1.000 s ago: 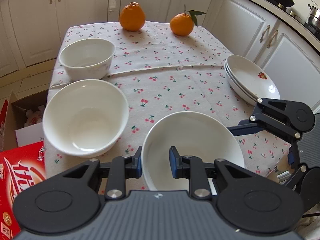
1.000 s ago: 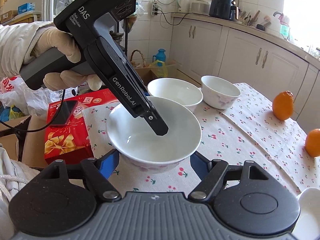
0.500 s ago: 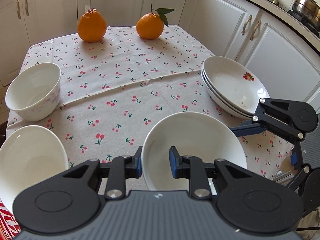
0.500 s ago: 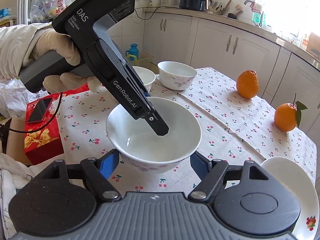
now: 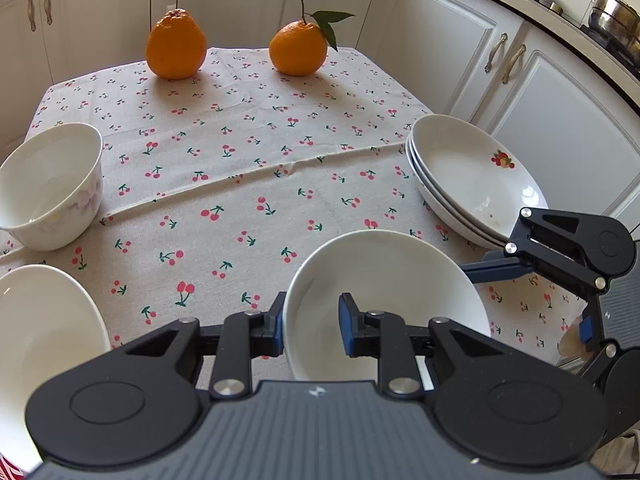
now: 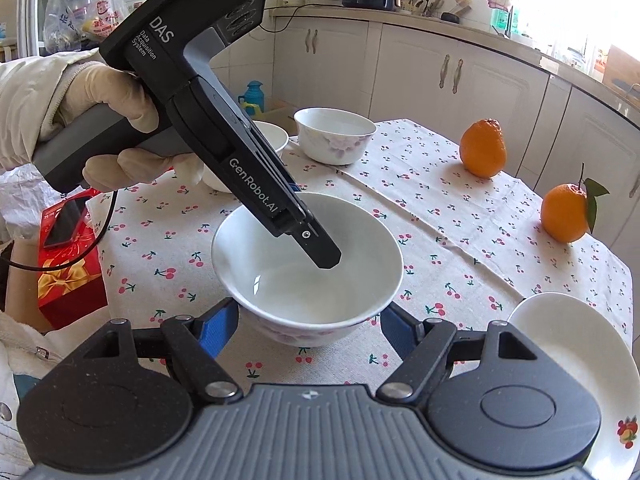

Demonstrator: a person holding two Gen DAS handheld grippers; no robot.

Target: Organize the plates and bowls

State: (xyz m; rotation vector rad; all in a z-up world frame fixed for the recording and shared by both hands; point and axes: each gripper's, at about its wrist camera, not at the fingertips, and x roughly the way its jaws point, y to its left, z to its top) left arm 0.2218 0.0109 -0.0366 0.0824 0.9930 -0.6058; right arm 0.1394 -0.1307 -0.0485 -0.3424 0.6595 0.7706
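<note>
On the cherry-print tablecloth [image 5: 248,184], left to right: two white bowls at the edge [image 5: 48,192], then a third bowl [image 5: 384,280] whose near rim is pinched by the left gripper [image 5: 311,326], one finger inside, one outside. Right gripper [image 6: 308,326] jaws wide apart, flanking that bowl untouched. Stacked plates [image 5: 472,176] far right.

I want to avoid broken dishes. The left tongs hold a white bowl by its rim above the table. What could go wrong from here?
1. The left tongs pinch only the near rim of the bowl, so it might tilt or slip.
2. The open right tongs sit close around the bowl's base and could knock it.
3. The stacked plates lie near the table edge; a bump could push them off.
</note>
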